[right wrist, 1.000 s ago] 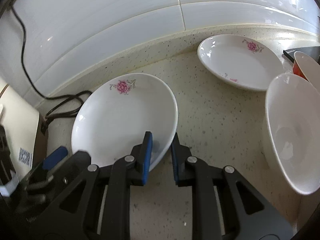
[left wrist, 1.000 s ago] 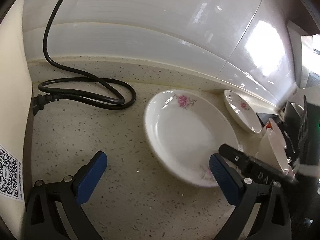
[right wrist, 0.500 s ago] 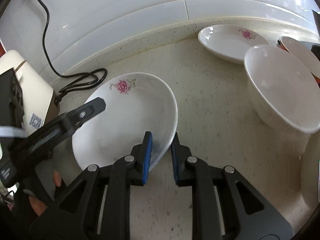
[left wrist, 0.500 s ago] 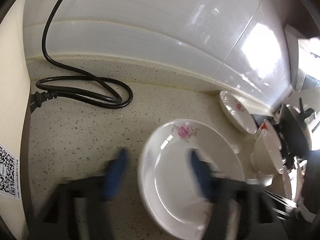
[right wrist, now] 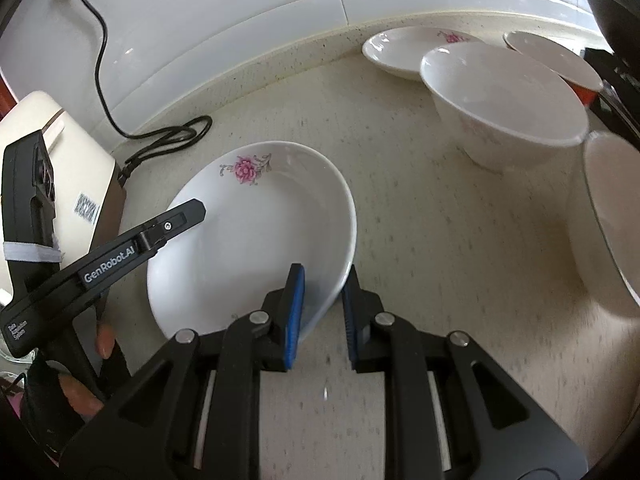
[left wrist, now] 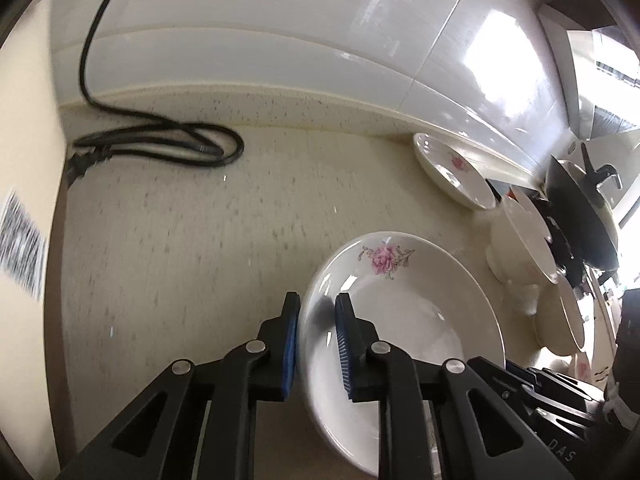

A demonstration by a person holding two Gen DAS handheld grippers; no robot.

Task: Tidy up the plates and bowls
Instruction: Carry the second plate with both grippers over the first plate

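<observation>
Blue pads on both sides of the rim: the left gripper (left wrist: 317,342) is closing on the left edge of the flowered plate (left wrist: 400,320), one pad outside the rim and one inside the dish, hardly any gap left. Over on the other side, the right gripper (right wrist: 321,312) is clamped narrow on the plate's right edge, inner pad in the dish, outer pad against the outside wall. So both tools have the same white plate with the pink rose print, and it sits tilted above the speckled countertop (right wrist: 420,240), near the front. From the right wrist view, the left tool's black arm reaches across the plate's left side, with the person's hand (right wrist: 86,364) wrapped around its handle. Moving outward: a deep white bowl (right wrist: 504,100) stands to the right, well apart from the plate, and a second flowered plate (right wrist: 400,50) lies behind it by the tiled wall (right wrist: 240,20). Another white bowl with a red outside (right wrist: 560,60) sits at the far right. A black power cord (left wrist: 160,144) is coiled at the back left, running up the wall.
</observation>
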